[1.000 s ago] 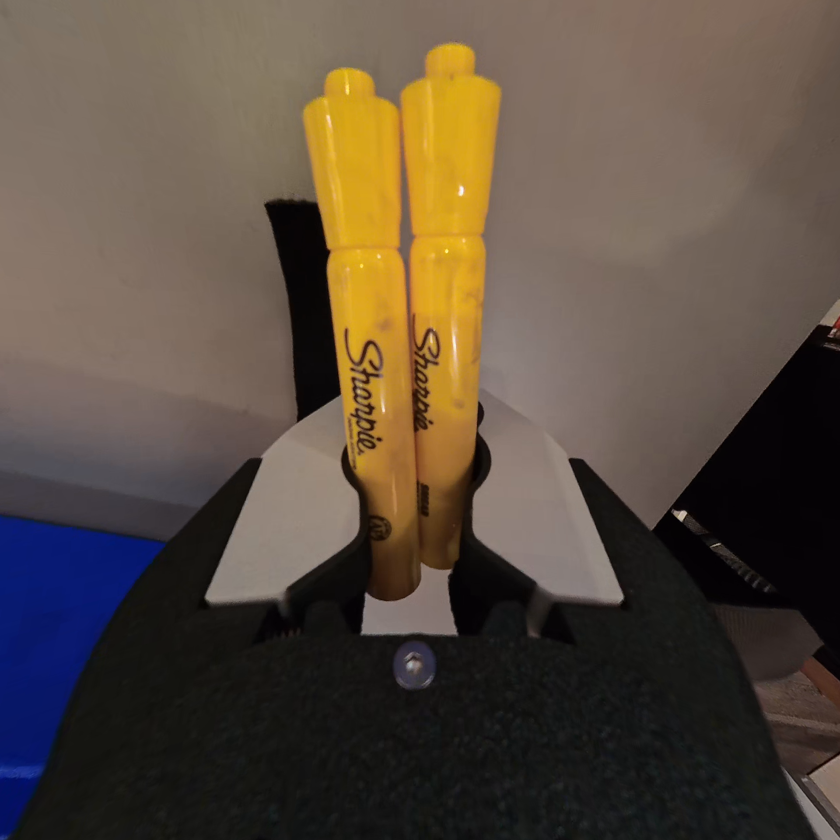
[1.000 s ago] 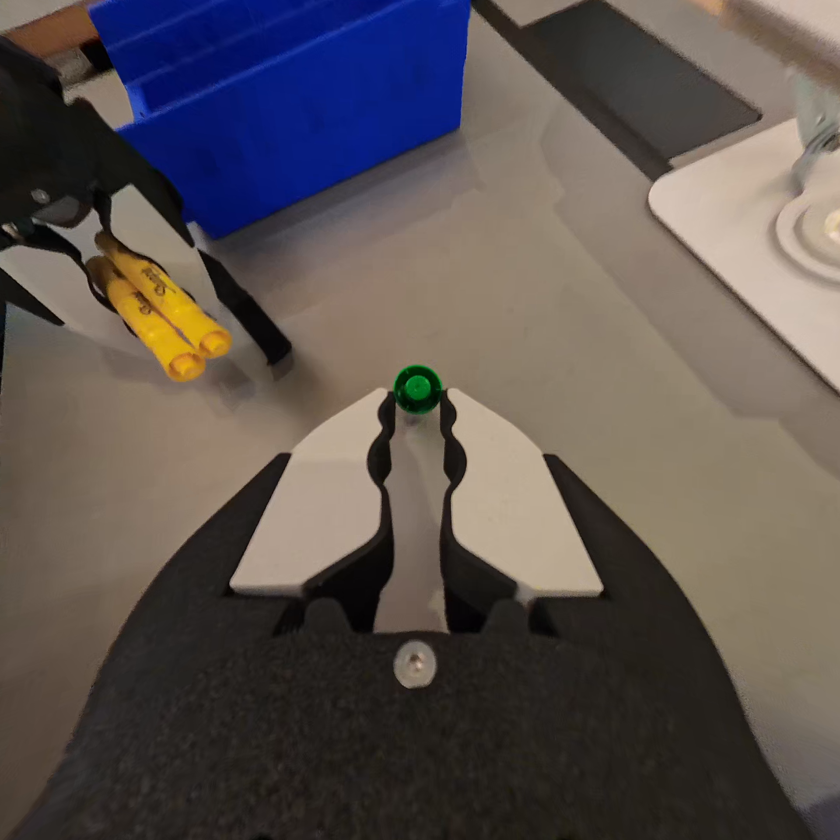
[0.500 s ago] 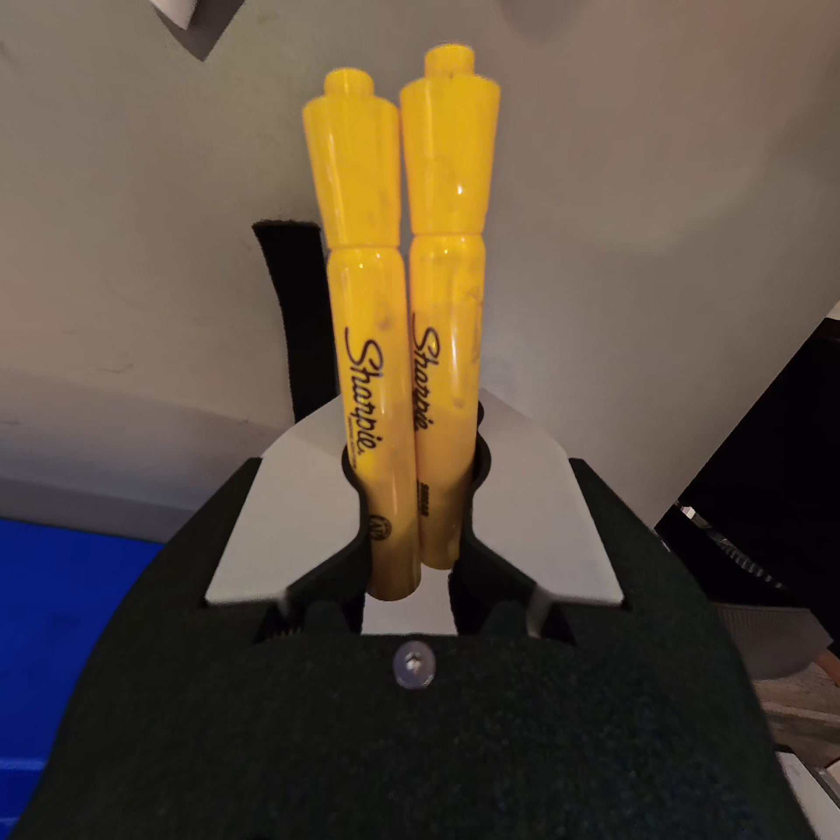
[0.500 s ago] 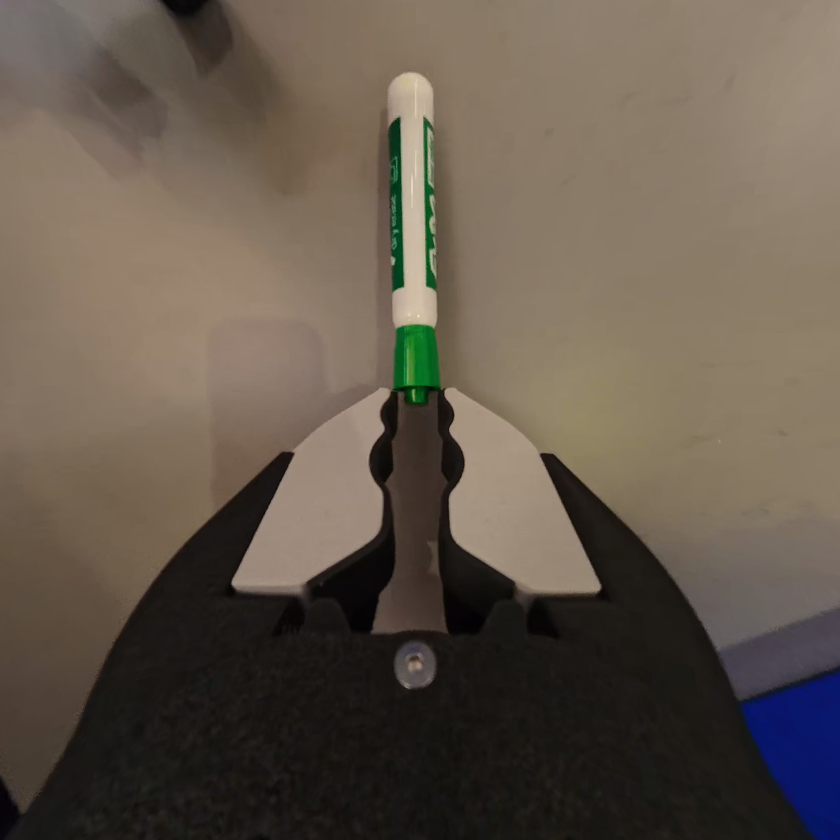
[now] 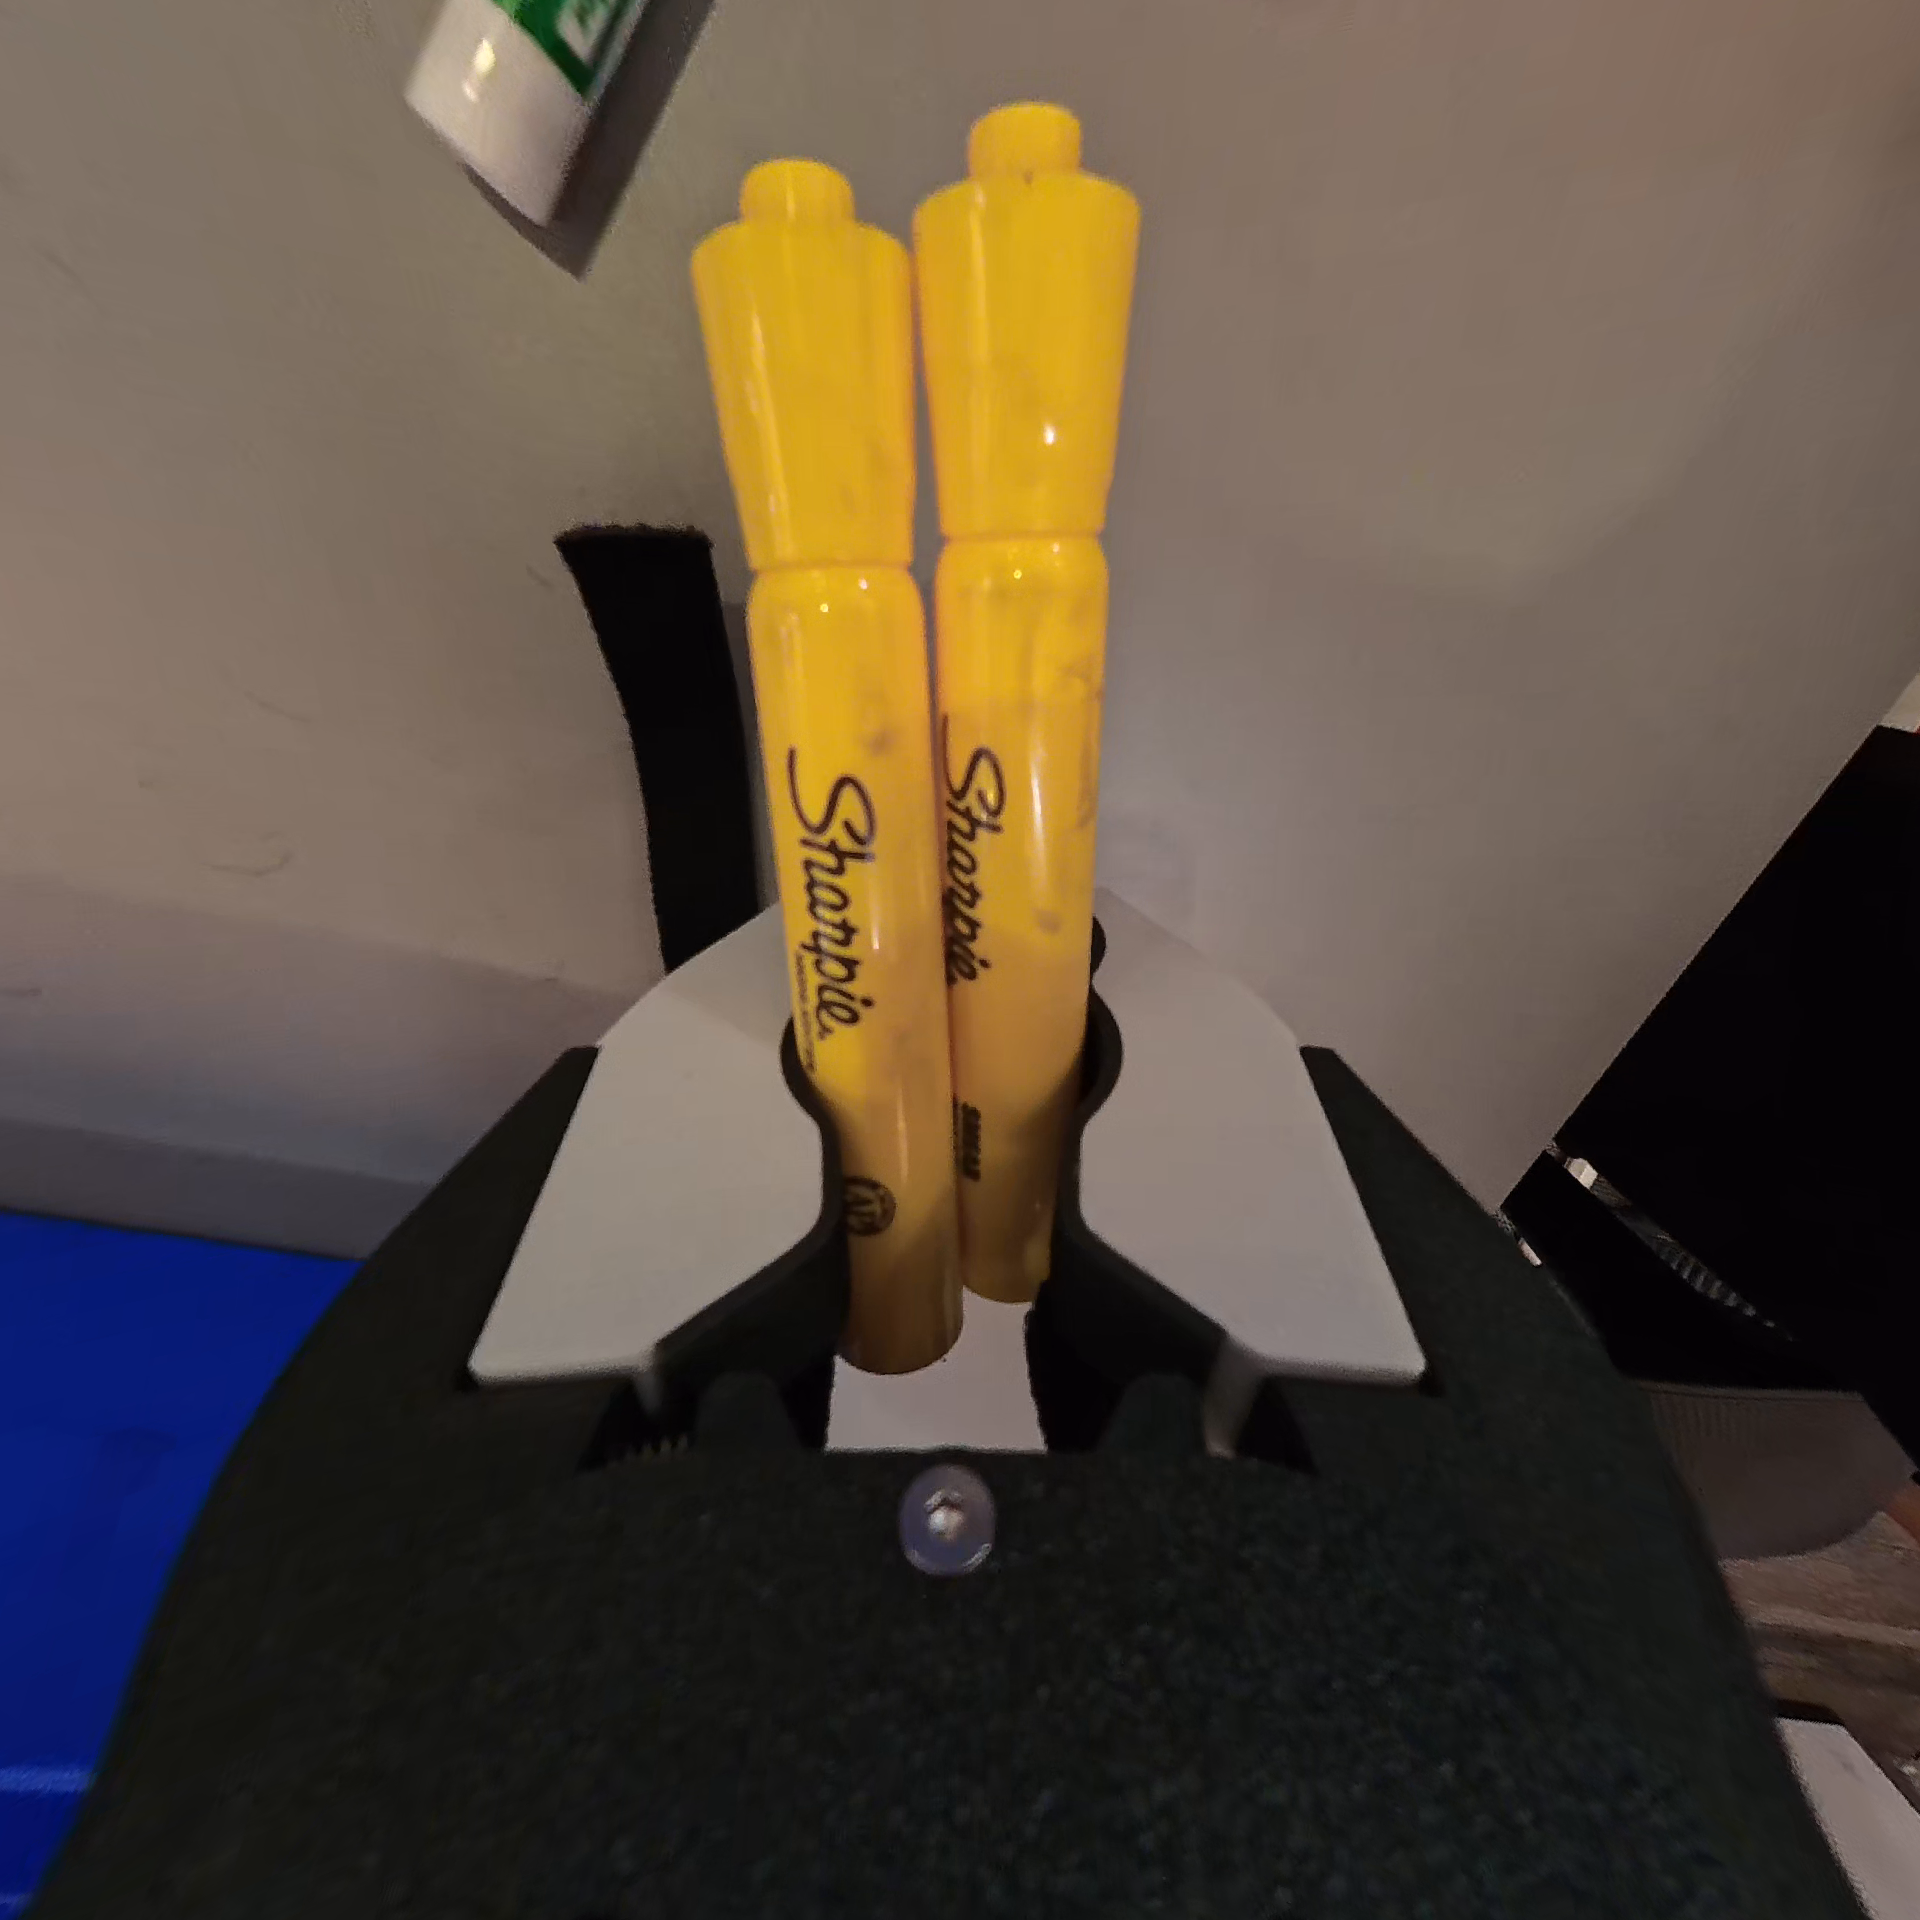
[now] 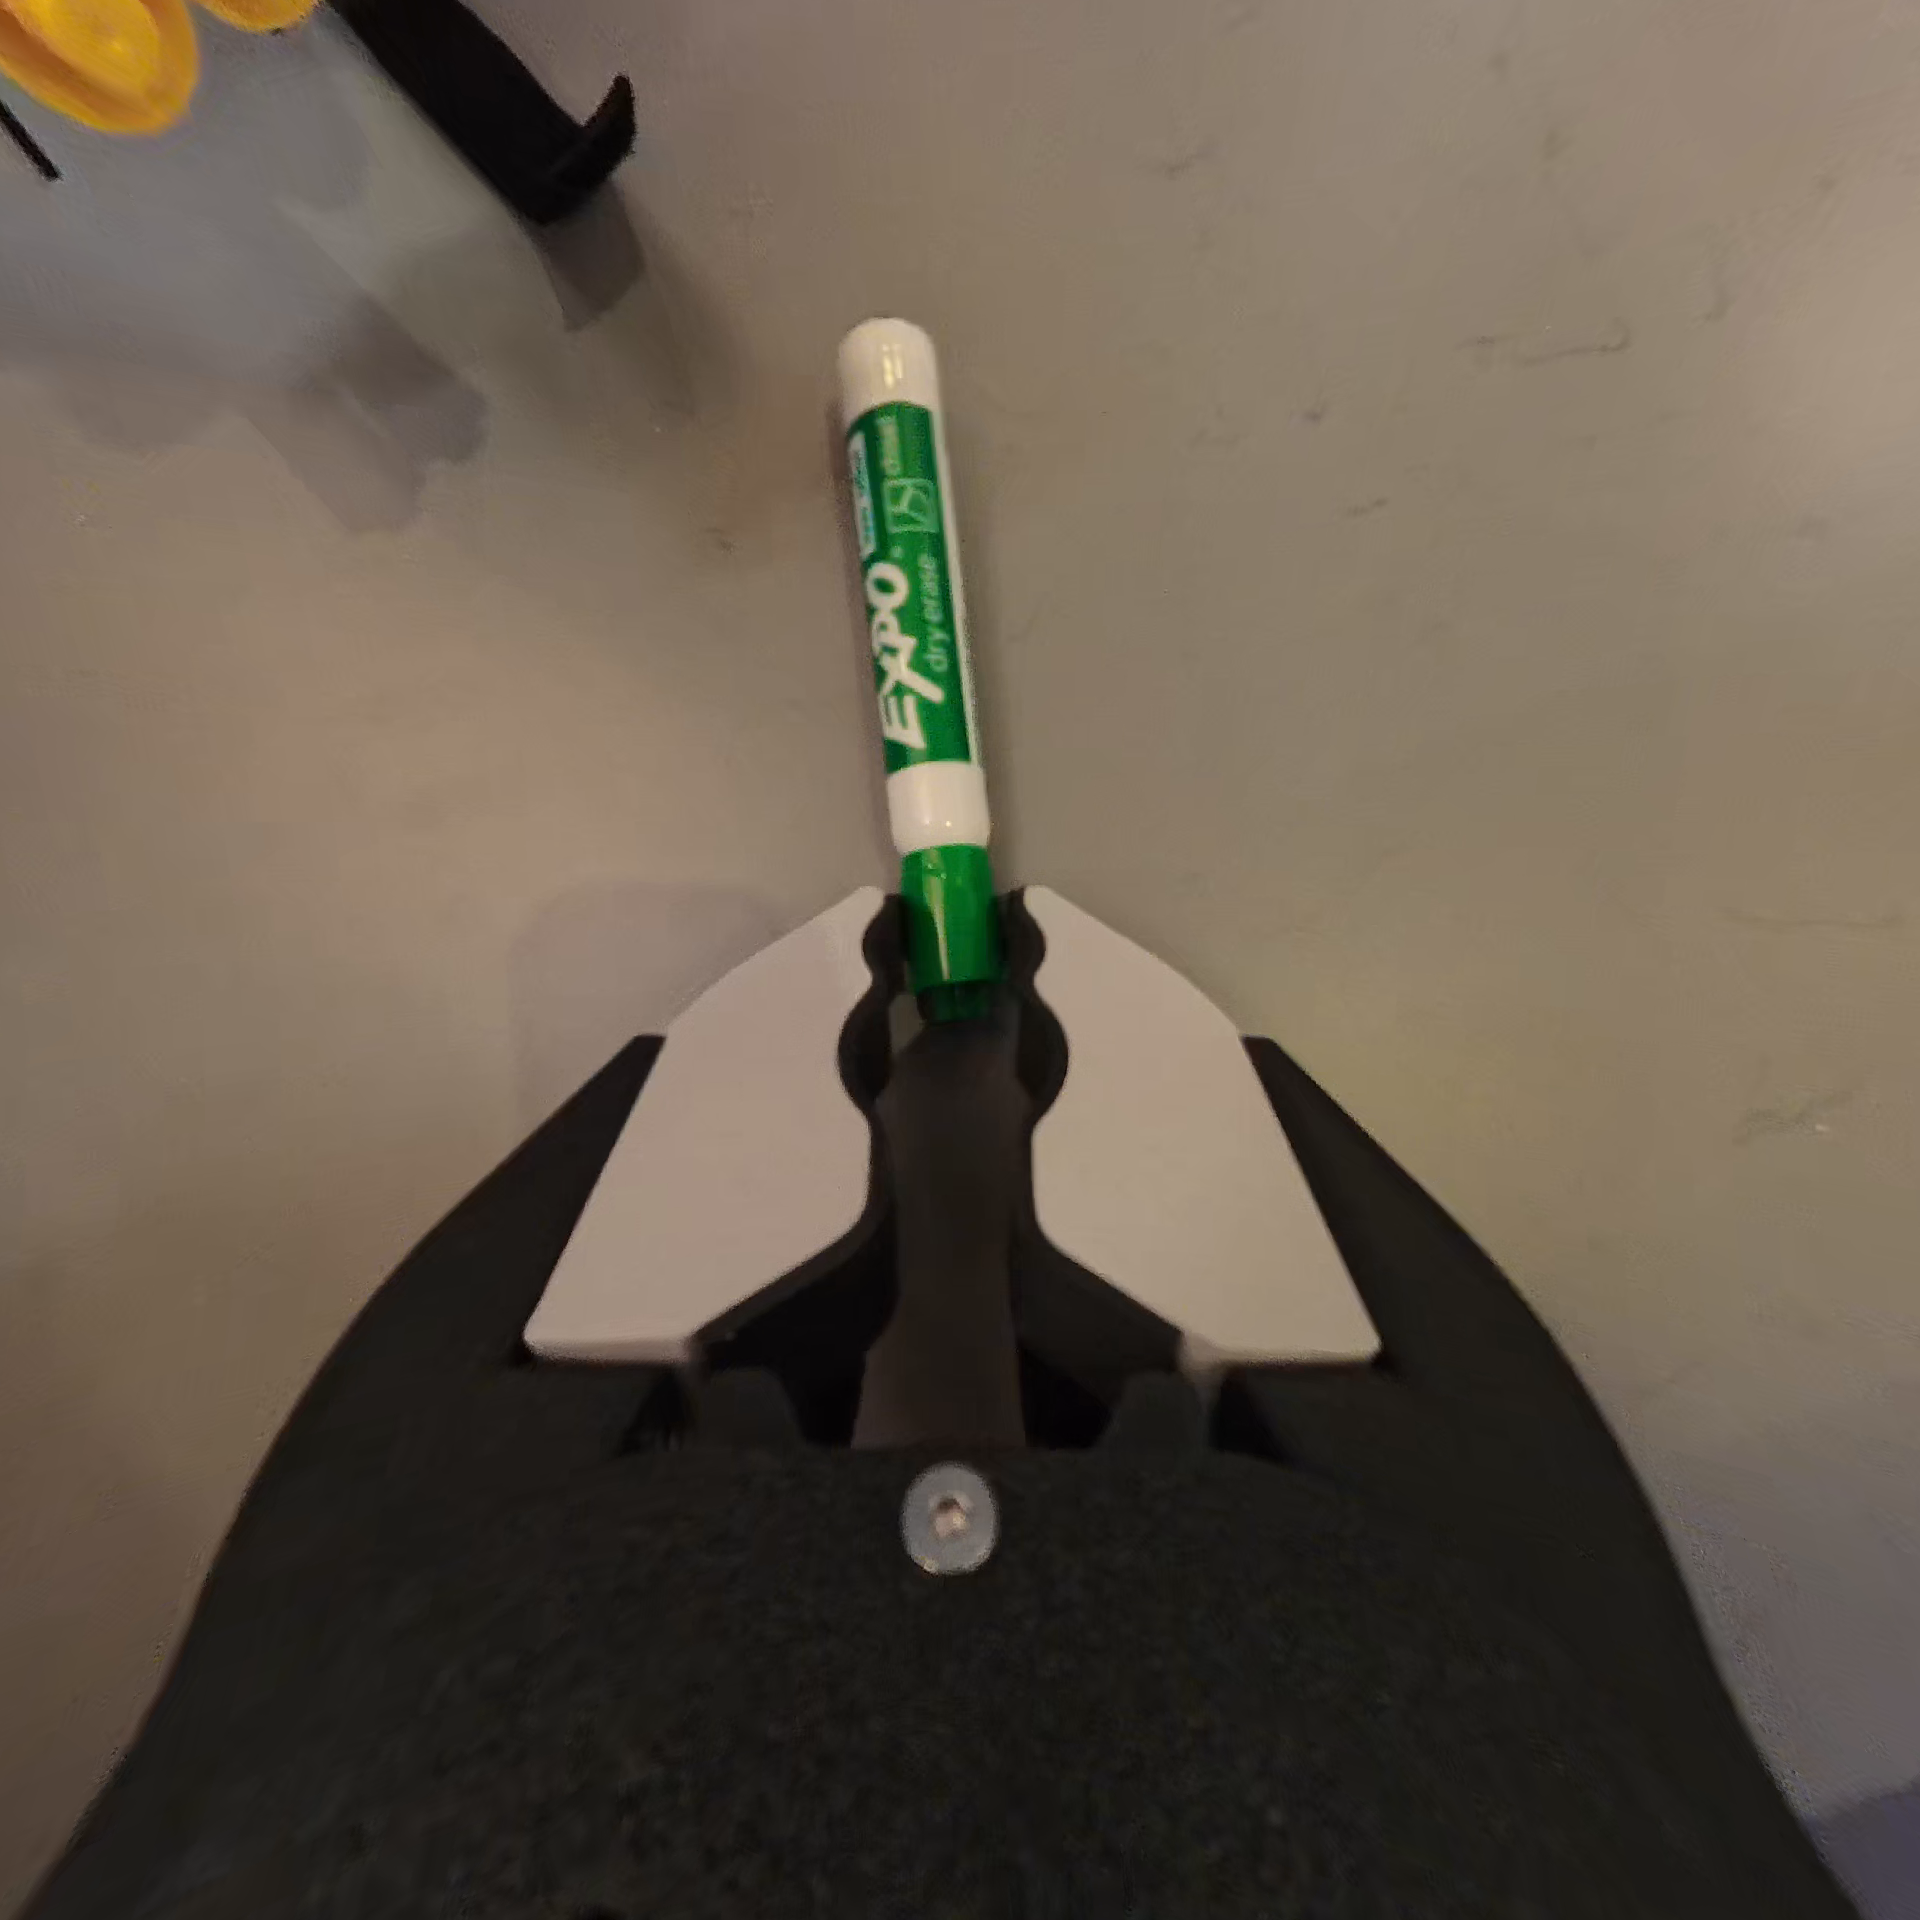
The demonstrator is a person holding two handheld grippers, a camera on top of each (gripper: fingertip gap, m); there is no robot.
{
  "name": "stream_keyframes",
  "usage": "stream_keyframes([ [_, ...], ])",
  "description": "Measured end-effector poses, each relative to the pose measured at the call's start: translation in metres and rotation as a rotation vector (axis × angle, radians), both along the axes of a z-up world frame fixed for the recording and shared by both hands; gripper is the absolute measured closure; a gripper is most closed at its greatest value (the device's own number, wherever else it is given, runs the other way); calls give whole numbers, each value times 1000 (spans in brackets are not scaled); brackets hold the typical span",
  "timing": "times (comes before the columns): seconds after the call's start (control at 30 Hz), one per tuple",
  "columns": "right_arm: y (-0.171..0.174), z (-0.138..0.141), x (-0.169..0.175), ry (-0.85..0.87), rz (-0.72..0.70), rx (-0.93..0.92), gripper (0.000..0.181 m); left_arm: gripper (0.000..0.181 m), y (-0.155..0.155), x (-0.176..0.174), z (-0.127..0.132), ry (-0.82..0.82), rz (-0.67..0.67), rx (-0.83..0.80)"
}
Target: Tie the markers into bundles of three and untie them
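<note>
My left gripper [image 5: 940, 1029] is shut on two yellow markers [image 5: 831, 665] held side by side, caps pointing away from me. A black strap [image 5: 665, 727] hangs behind them on the left. My right gripper [image 6: 951, 935] is shut on the green cap end of a green-and-white marker [image 6: 914, 603], which points forward over the grey table. That marker's white end shows at the top left of the left wrist view [image 5: 520, 104]. The yellow marker tips [image 6: 104, 62] and the strap [image 6: 520, 114] show at the top left of the right wrist view.
A grey table [image 6: 1455, 520] lies under both grippers. A blue bin [image 5: 125, 1455] is at the lower left of the left wrist view. Dark equipment [image 5: 1766, 1039] stands past the table edge on the right. There is about 20 cm between the tips of the two grippers. The black strap [image 5: 665, 727] lies around 4 cm away from my left fingertips.
My right gripper has swung round and brought the green marker toward the yellow markers; its white end now enters the left wrist view. The left gripper has stayed nearly still.
</note>
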State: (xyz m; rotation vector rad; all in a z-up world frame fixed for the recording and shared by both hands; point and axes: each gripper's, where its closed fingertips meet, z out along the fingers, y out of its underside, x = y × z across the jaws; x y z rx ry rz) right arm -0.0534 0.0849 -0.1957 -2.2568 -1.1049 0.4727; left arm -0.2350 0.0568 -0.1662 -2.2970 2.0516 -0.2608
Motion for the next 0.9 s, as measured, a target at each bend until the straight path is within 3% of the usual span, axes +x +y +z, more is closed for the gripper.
stream_keyframes([
  [0.17, -1, 9, 4, -3, -6, 26, 163, 139, 6, 0, 4, 16, -44, 32],
  [0.47, -20, 89, 9, 13, 164, 143, 164, 139, 30, 20, 16, 52, -181, 85],
  [0.6, -19, 107, 25, -17, 144, 189, 164, 139, 28, 32, 18, 68, -237, 73],
  [0.73, -22, 117, 35, 43, 138, 197, 164, 139, 23, 43, 15, 61, -273, 55],
  [0.9, -40, 126, 20, 218, 218, 184, 164, 139, 19, 52, 11, 51, -290, 21],
])
